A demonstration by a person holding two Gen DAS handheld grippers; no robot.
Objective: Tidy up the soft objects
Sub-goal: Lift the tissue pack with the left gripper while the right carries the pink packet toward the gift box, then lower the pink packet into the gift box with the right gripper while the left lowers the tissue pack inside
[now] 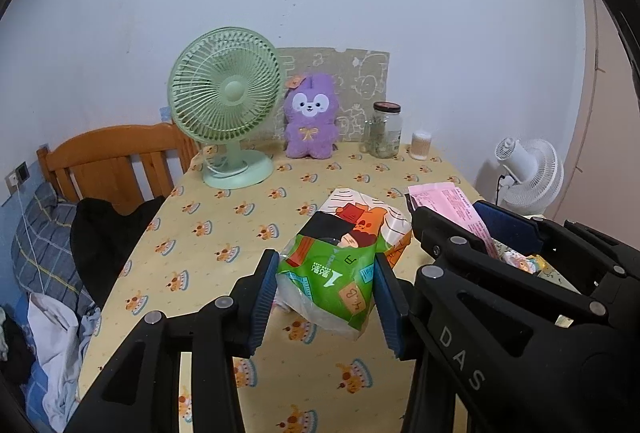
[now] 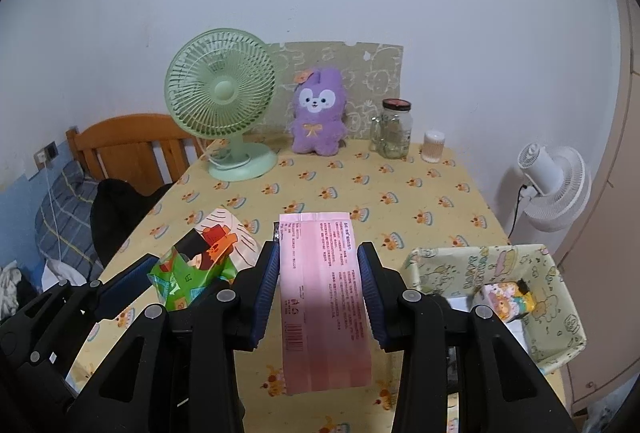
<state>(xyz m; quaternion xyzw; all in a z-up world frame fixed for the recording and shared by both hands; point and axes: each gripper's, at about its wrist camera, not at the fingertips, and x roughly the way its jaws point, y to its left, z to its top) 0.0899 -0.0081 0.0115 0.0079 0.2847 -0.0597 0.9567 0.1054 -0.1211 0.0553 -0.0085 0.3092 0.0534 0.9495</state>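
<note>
A: What did the left claw [image 1: 326, 297] have?
B: It was clamped on a green tissue pack [image 1: 340, 261], held off the counter [image 1: 224, 233] in front of the green fan [image 1: 226, 105].
A: And the right claw [image 2: 320, 297]?
B: Clamped on a pink packet [image 2: 322, 297], nearer than the fan, with the fabric basket [image 2: 560, 313] to its right.

Glossy, crinkled plastic tissue pack [image 1: 340, 257] between ribbed blue pads [image 1: 264, 297]; smooth matt pink packet [image 2: 322, 293]; printed cloth basket [image 2: 560, 313] rightward; fuzzy plush [image 2: 318, 113] ahead.
</note>
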